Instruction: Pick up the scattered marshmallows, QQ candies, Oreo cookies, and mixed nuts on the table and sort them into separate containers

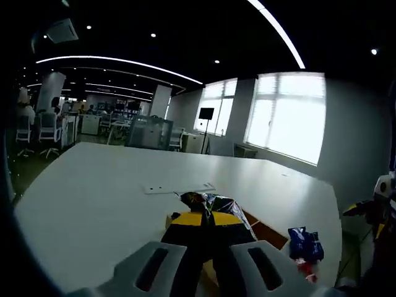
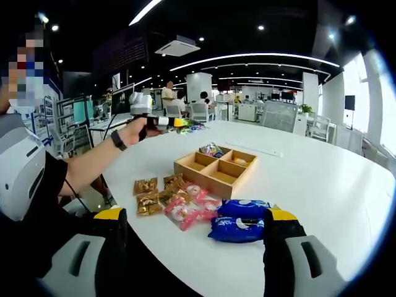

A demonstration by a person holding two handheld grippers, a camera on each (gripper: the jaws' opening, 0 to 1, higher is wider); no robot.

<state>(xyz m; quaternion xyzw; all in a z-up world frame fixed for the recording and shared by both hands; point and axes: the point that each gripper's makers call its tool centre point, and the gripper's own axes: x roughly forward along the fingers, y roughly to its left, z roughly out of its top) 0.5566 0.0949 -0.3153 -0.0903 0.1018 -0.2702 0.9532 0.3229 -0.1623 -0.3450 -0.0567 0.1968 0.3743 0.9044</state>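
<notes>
In the left gripper view my left gripper point(image 1: 206, 218) is shut on a shiny multicoloured candy packet point(image 1: 209, 201), held in the air above the wooden four-compartment box point(image 1: 263, 230). The right gripper view shows that same left gripper point(image 2: 177, 122) in a person's hand, lifted beyond the box point(image 2: 238, 182); one far compartment holds a packet point(image 2: 212, 149). My right gripper point(image 2: 197, 216) is open and low over the table edge. Between its jaws lie blue Oreo packs point(image 2: 240, 226), pink-and-white candy packets point(image 2: 184, 210) and gold nut packets point(image 2: 150, 195).
A flat white strip point(image 1: 179, 187) lies on the white table point(image 1: 99, 192) past the box. One blue Oreo pack point(image 1: 304, 243) lies right of the box. A person's arm point(image 2: 93, 162) reaches over the table's left edge. Office desks and chairs stand behind.
</notes>
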